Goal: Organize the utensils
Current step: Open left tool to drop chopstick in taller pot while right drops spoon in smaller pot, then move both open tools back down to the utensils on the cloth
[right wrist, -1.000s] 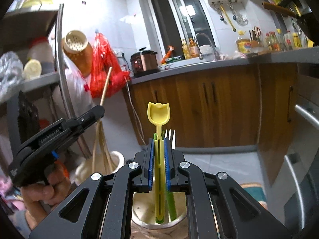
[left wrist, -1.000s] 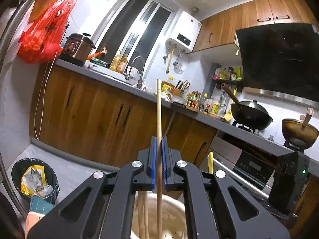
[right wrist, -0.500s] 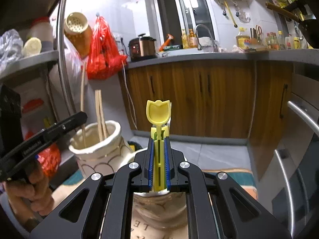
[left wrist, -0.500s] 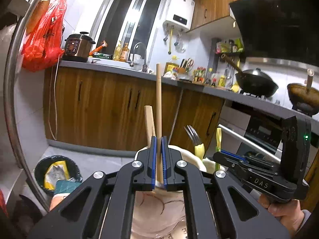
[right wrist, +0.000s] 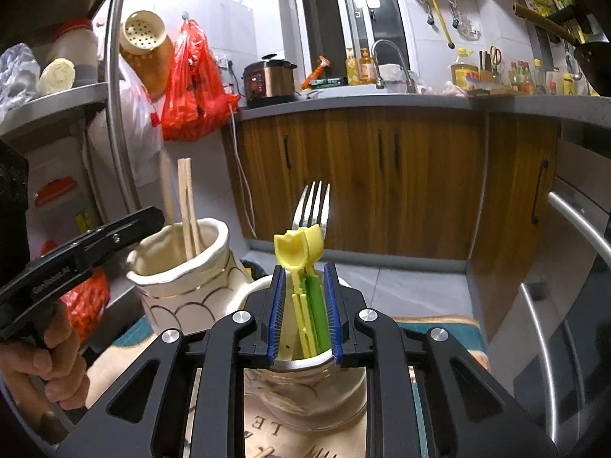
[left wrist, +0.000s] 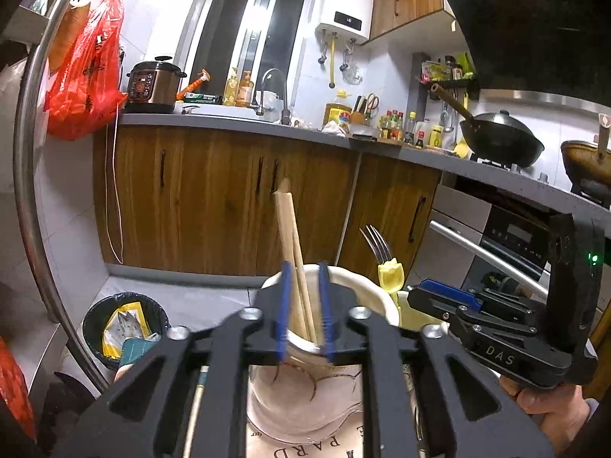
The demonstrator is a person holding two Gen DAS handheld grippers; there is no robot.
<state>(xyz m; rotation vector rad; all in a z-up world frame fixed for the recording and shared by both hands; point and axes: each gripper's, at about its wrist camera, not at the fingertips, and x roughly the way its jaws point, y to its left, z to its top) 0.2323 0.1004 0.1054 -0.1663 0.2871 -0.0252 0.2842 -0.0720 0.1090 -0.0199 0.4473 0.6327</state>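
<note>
Two cream ceramic holders stand side by side on a printed mat. The left holder (left wrist: 343, 347) (right wrist: 183, 267) has wooden chopsticks (left wrist: 294, 263) (right wrist: 188, 206) standing in it. My left gripper (left wrist: 304, 313) is open just above its rim, with the chopsticks loose between the blue pads. The right holder (right wrist: 305, 381) has a yellow-handled utensil (right wrist: 296, 267), a green one (right wrist: 319, 305) and a fork (right wrist: 313, 202) (left wrist: 376, 242) in it. My right gripper (right wrist: 303, 315) is open over it, its pads either side of the handles.
Wooden kitchen cabinets (left wrist: 229, 206) and a grey counter run behind. A steel rack post (left wrist: 26, 152) rises at the left, with a bin (left wrist: 122, 328) on the floor. An oven (right wrist: 573, 286) is at the right. More utensils lie on the mat (right wrist: 267, 452).
Both grippers have opened. The left let go of the chopstick, which now stands in its holder. The right let go of the yellow-handled utensil, which has dropped into its holder.
</note>
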